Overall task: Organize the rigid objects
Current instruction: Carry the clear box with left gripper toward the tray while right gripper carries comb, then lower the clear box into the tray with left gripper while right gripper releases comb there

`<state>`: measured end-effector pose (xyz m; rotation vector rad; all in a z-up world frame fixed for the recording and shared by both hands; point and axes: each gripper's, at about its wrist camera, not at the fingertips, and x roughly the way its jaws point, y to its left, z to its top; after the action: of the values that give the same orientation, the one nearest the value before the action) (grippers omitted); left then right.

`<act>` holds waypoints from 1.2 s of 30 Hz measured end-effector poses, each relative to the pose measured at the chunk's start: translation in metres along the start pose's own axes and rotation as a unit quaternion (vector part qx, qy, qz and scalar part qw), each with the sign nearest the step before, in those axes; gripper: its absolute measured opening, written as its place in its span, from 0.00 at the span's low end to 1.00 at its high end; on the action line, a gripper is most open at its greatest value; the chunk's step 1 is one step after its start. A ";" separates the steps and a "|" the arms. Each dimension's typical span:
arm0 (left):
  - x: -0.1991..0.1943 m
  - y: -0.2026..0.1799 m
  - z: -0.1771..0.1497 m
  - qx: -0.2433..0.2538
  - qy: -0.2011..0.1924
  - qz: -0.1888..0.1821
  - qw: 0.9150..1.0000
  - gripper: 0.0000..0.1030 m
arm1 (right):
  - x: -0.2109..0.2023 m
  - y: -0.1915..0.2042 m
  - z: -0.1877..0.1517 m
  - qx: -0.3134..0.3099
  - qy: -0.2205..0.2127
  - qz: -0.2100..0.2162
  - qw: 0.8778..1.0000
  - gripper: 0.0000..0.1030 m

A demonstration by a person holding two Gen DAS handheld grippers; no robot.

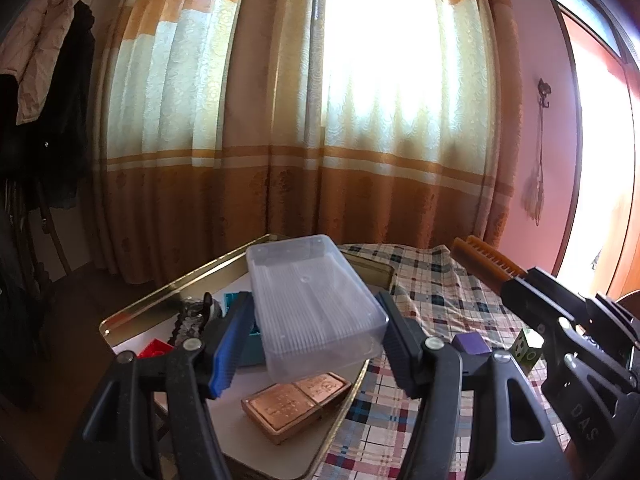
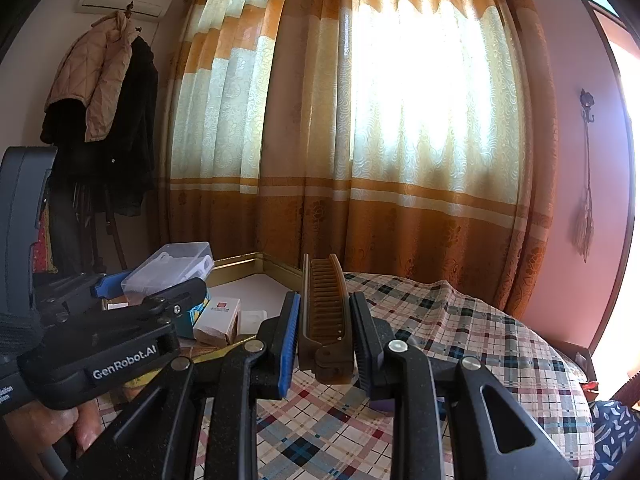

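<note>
My left gripper (image 1: 316, 344) is shut on a clear plastic box (image 1: 312, 304) and holds it above a gold-rimmed tray (image 1: 168, 300). A copper-coloured flat case (image 1: 296, 404) lies on the tray under the box. My right gripper (image 2: 326, 336) is shut on a brown folding comb (image 2: 324, 304), held upright above the plaid tablecloth (image 2: 460, 340). The comb (image 1: 486, 262) and right gripper also show at the right of the left wrist view. The box (image 2: 172, 266) and left gripper show at the left of the right wrist view.
On the tray lie a red block (image 1: 154, 348), a teal piece (image 1: 236, 300), a sequined item (image 1: 192, 316) and a white carton (image 2: 218, 320). A purple cube (image 1: 470, 344) and a green die (image 1: 528, 346) sit on the cloth. Curtains hang behind.
</note>
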<state>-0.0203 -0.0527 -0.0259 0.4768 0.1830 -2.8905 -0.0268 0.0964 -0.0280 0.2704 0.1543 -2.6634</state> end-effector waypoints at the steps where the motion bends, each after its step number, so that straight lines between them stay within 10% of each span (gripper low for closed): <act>1: -0.001 0.002 0.001 -0.001 -0.001 0.001 1.000 0.60 | 0.000 0.001 0.000 0.001 0.000 0.001 1.000 0.27; 36: 0.035 0.070 0.024 -0.014 0.038 0.075 0.996 0.60 | 0.097 0.067 0.034 -0.042 0.057 0.067 0.995 0.27</act>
<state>-0.0445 -0.1302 -0.0210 0.5717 0.1907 -2.7221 -0.0867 -0.0104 -0.0197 0.3915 0.2744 -2.5016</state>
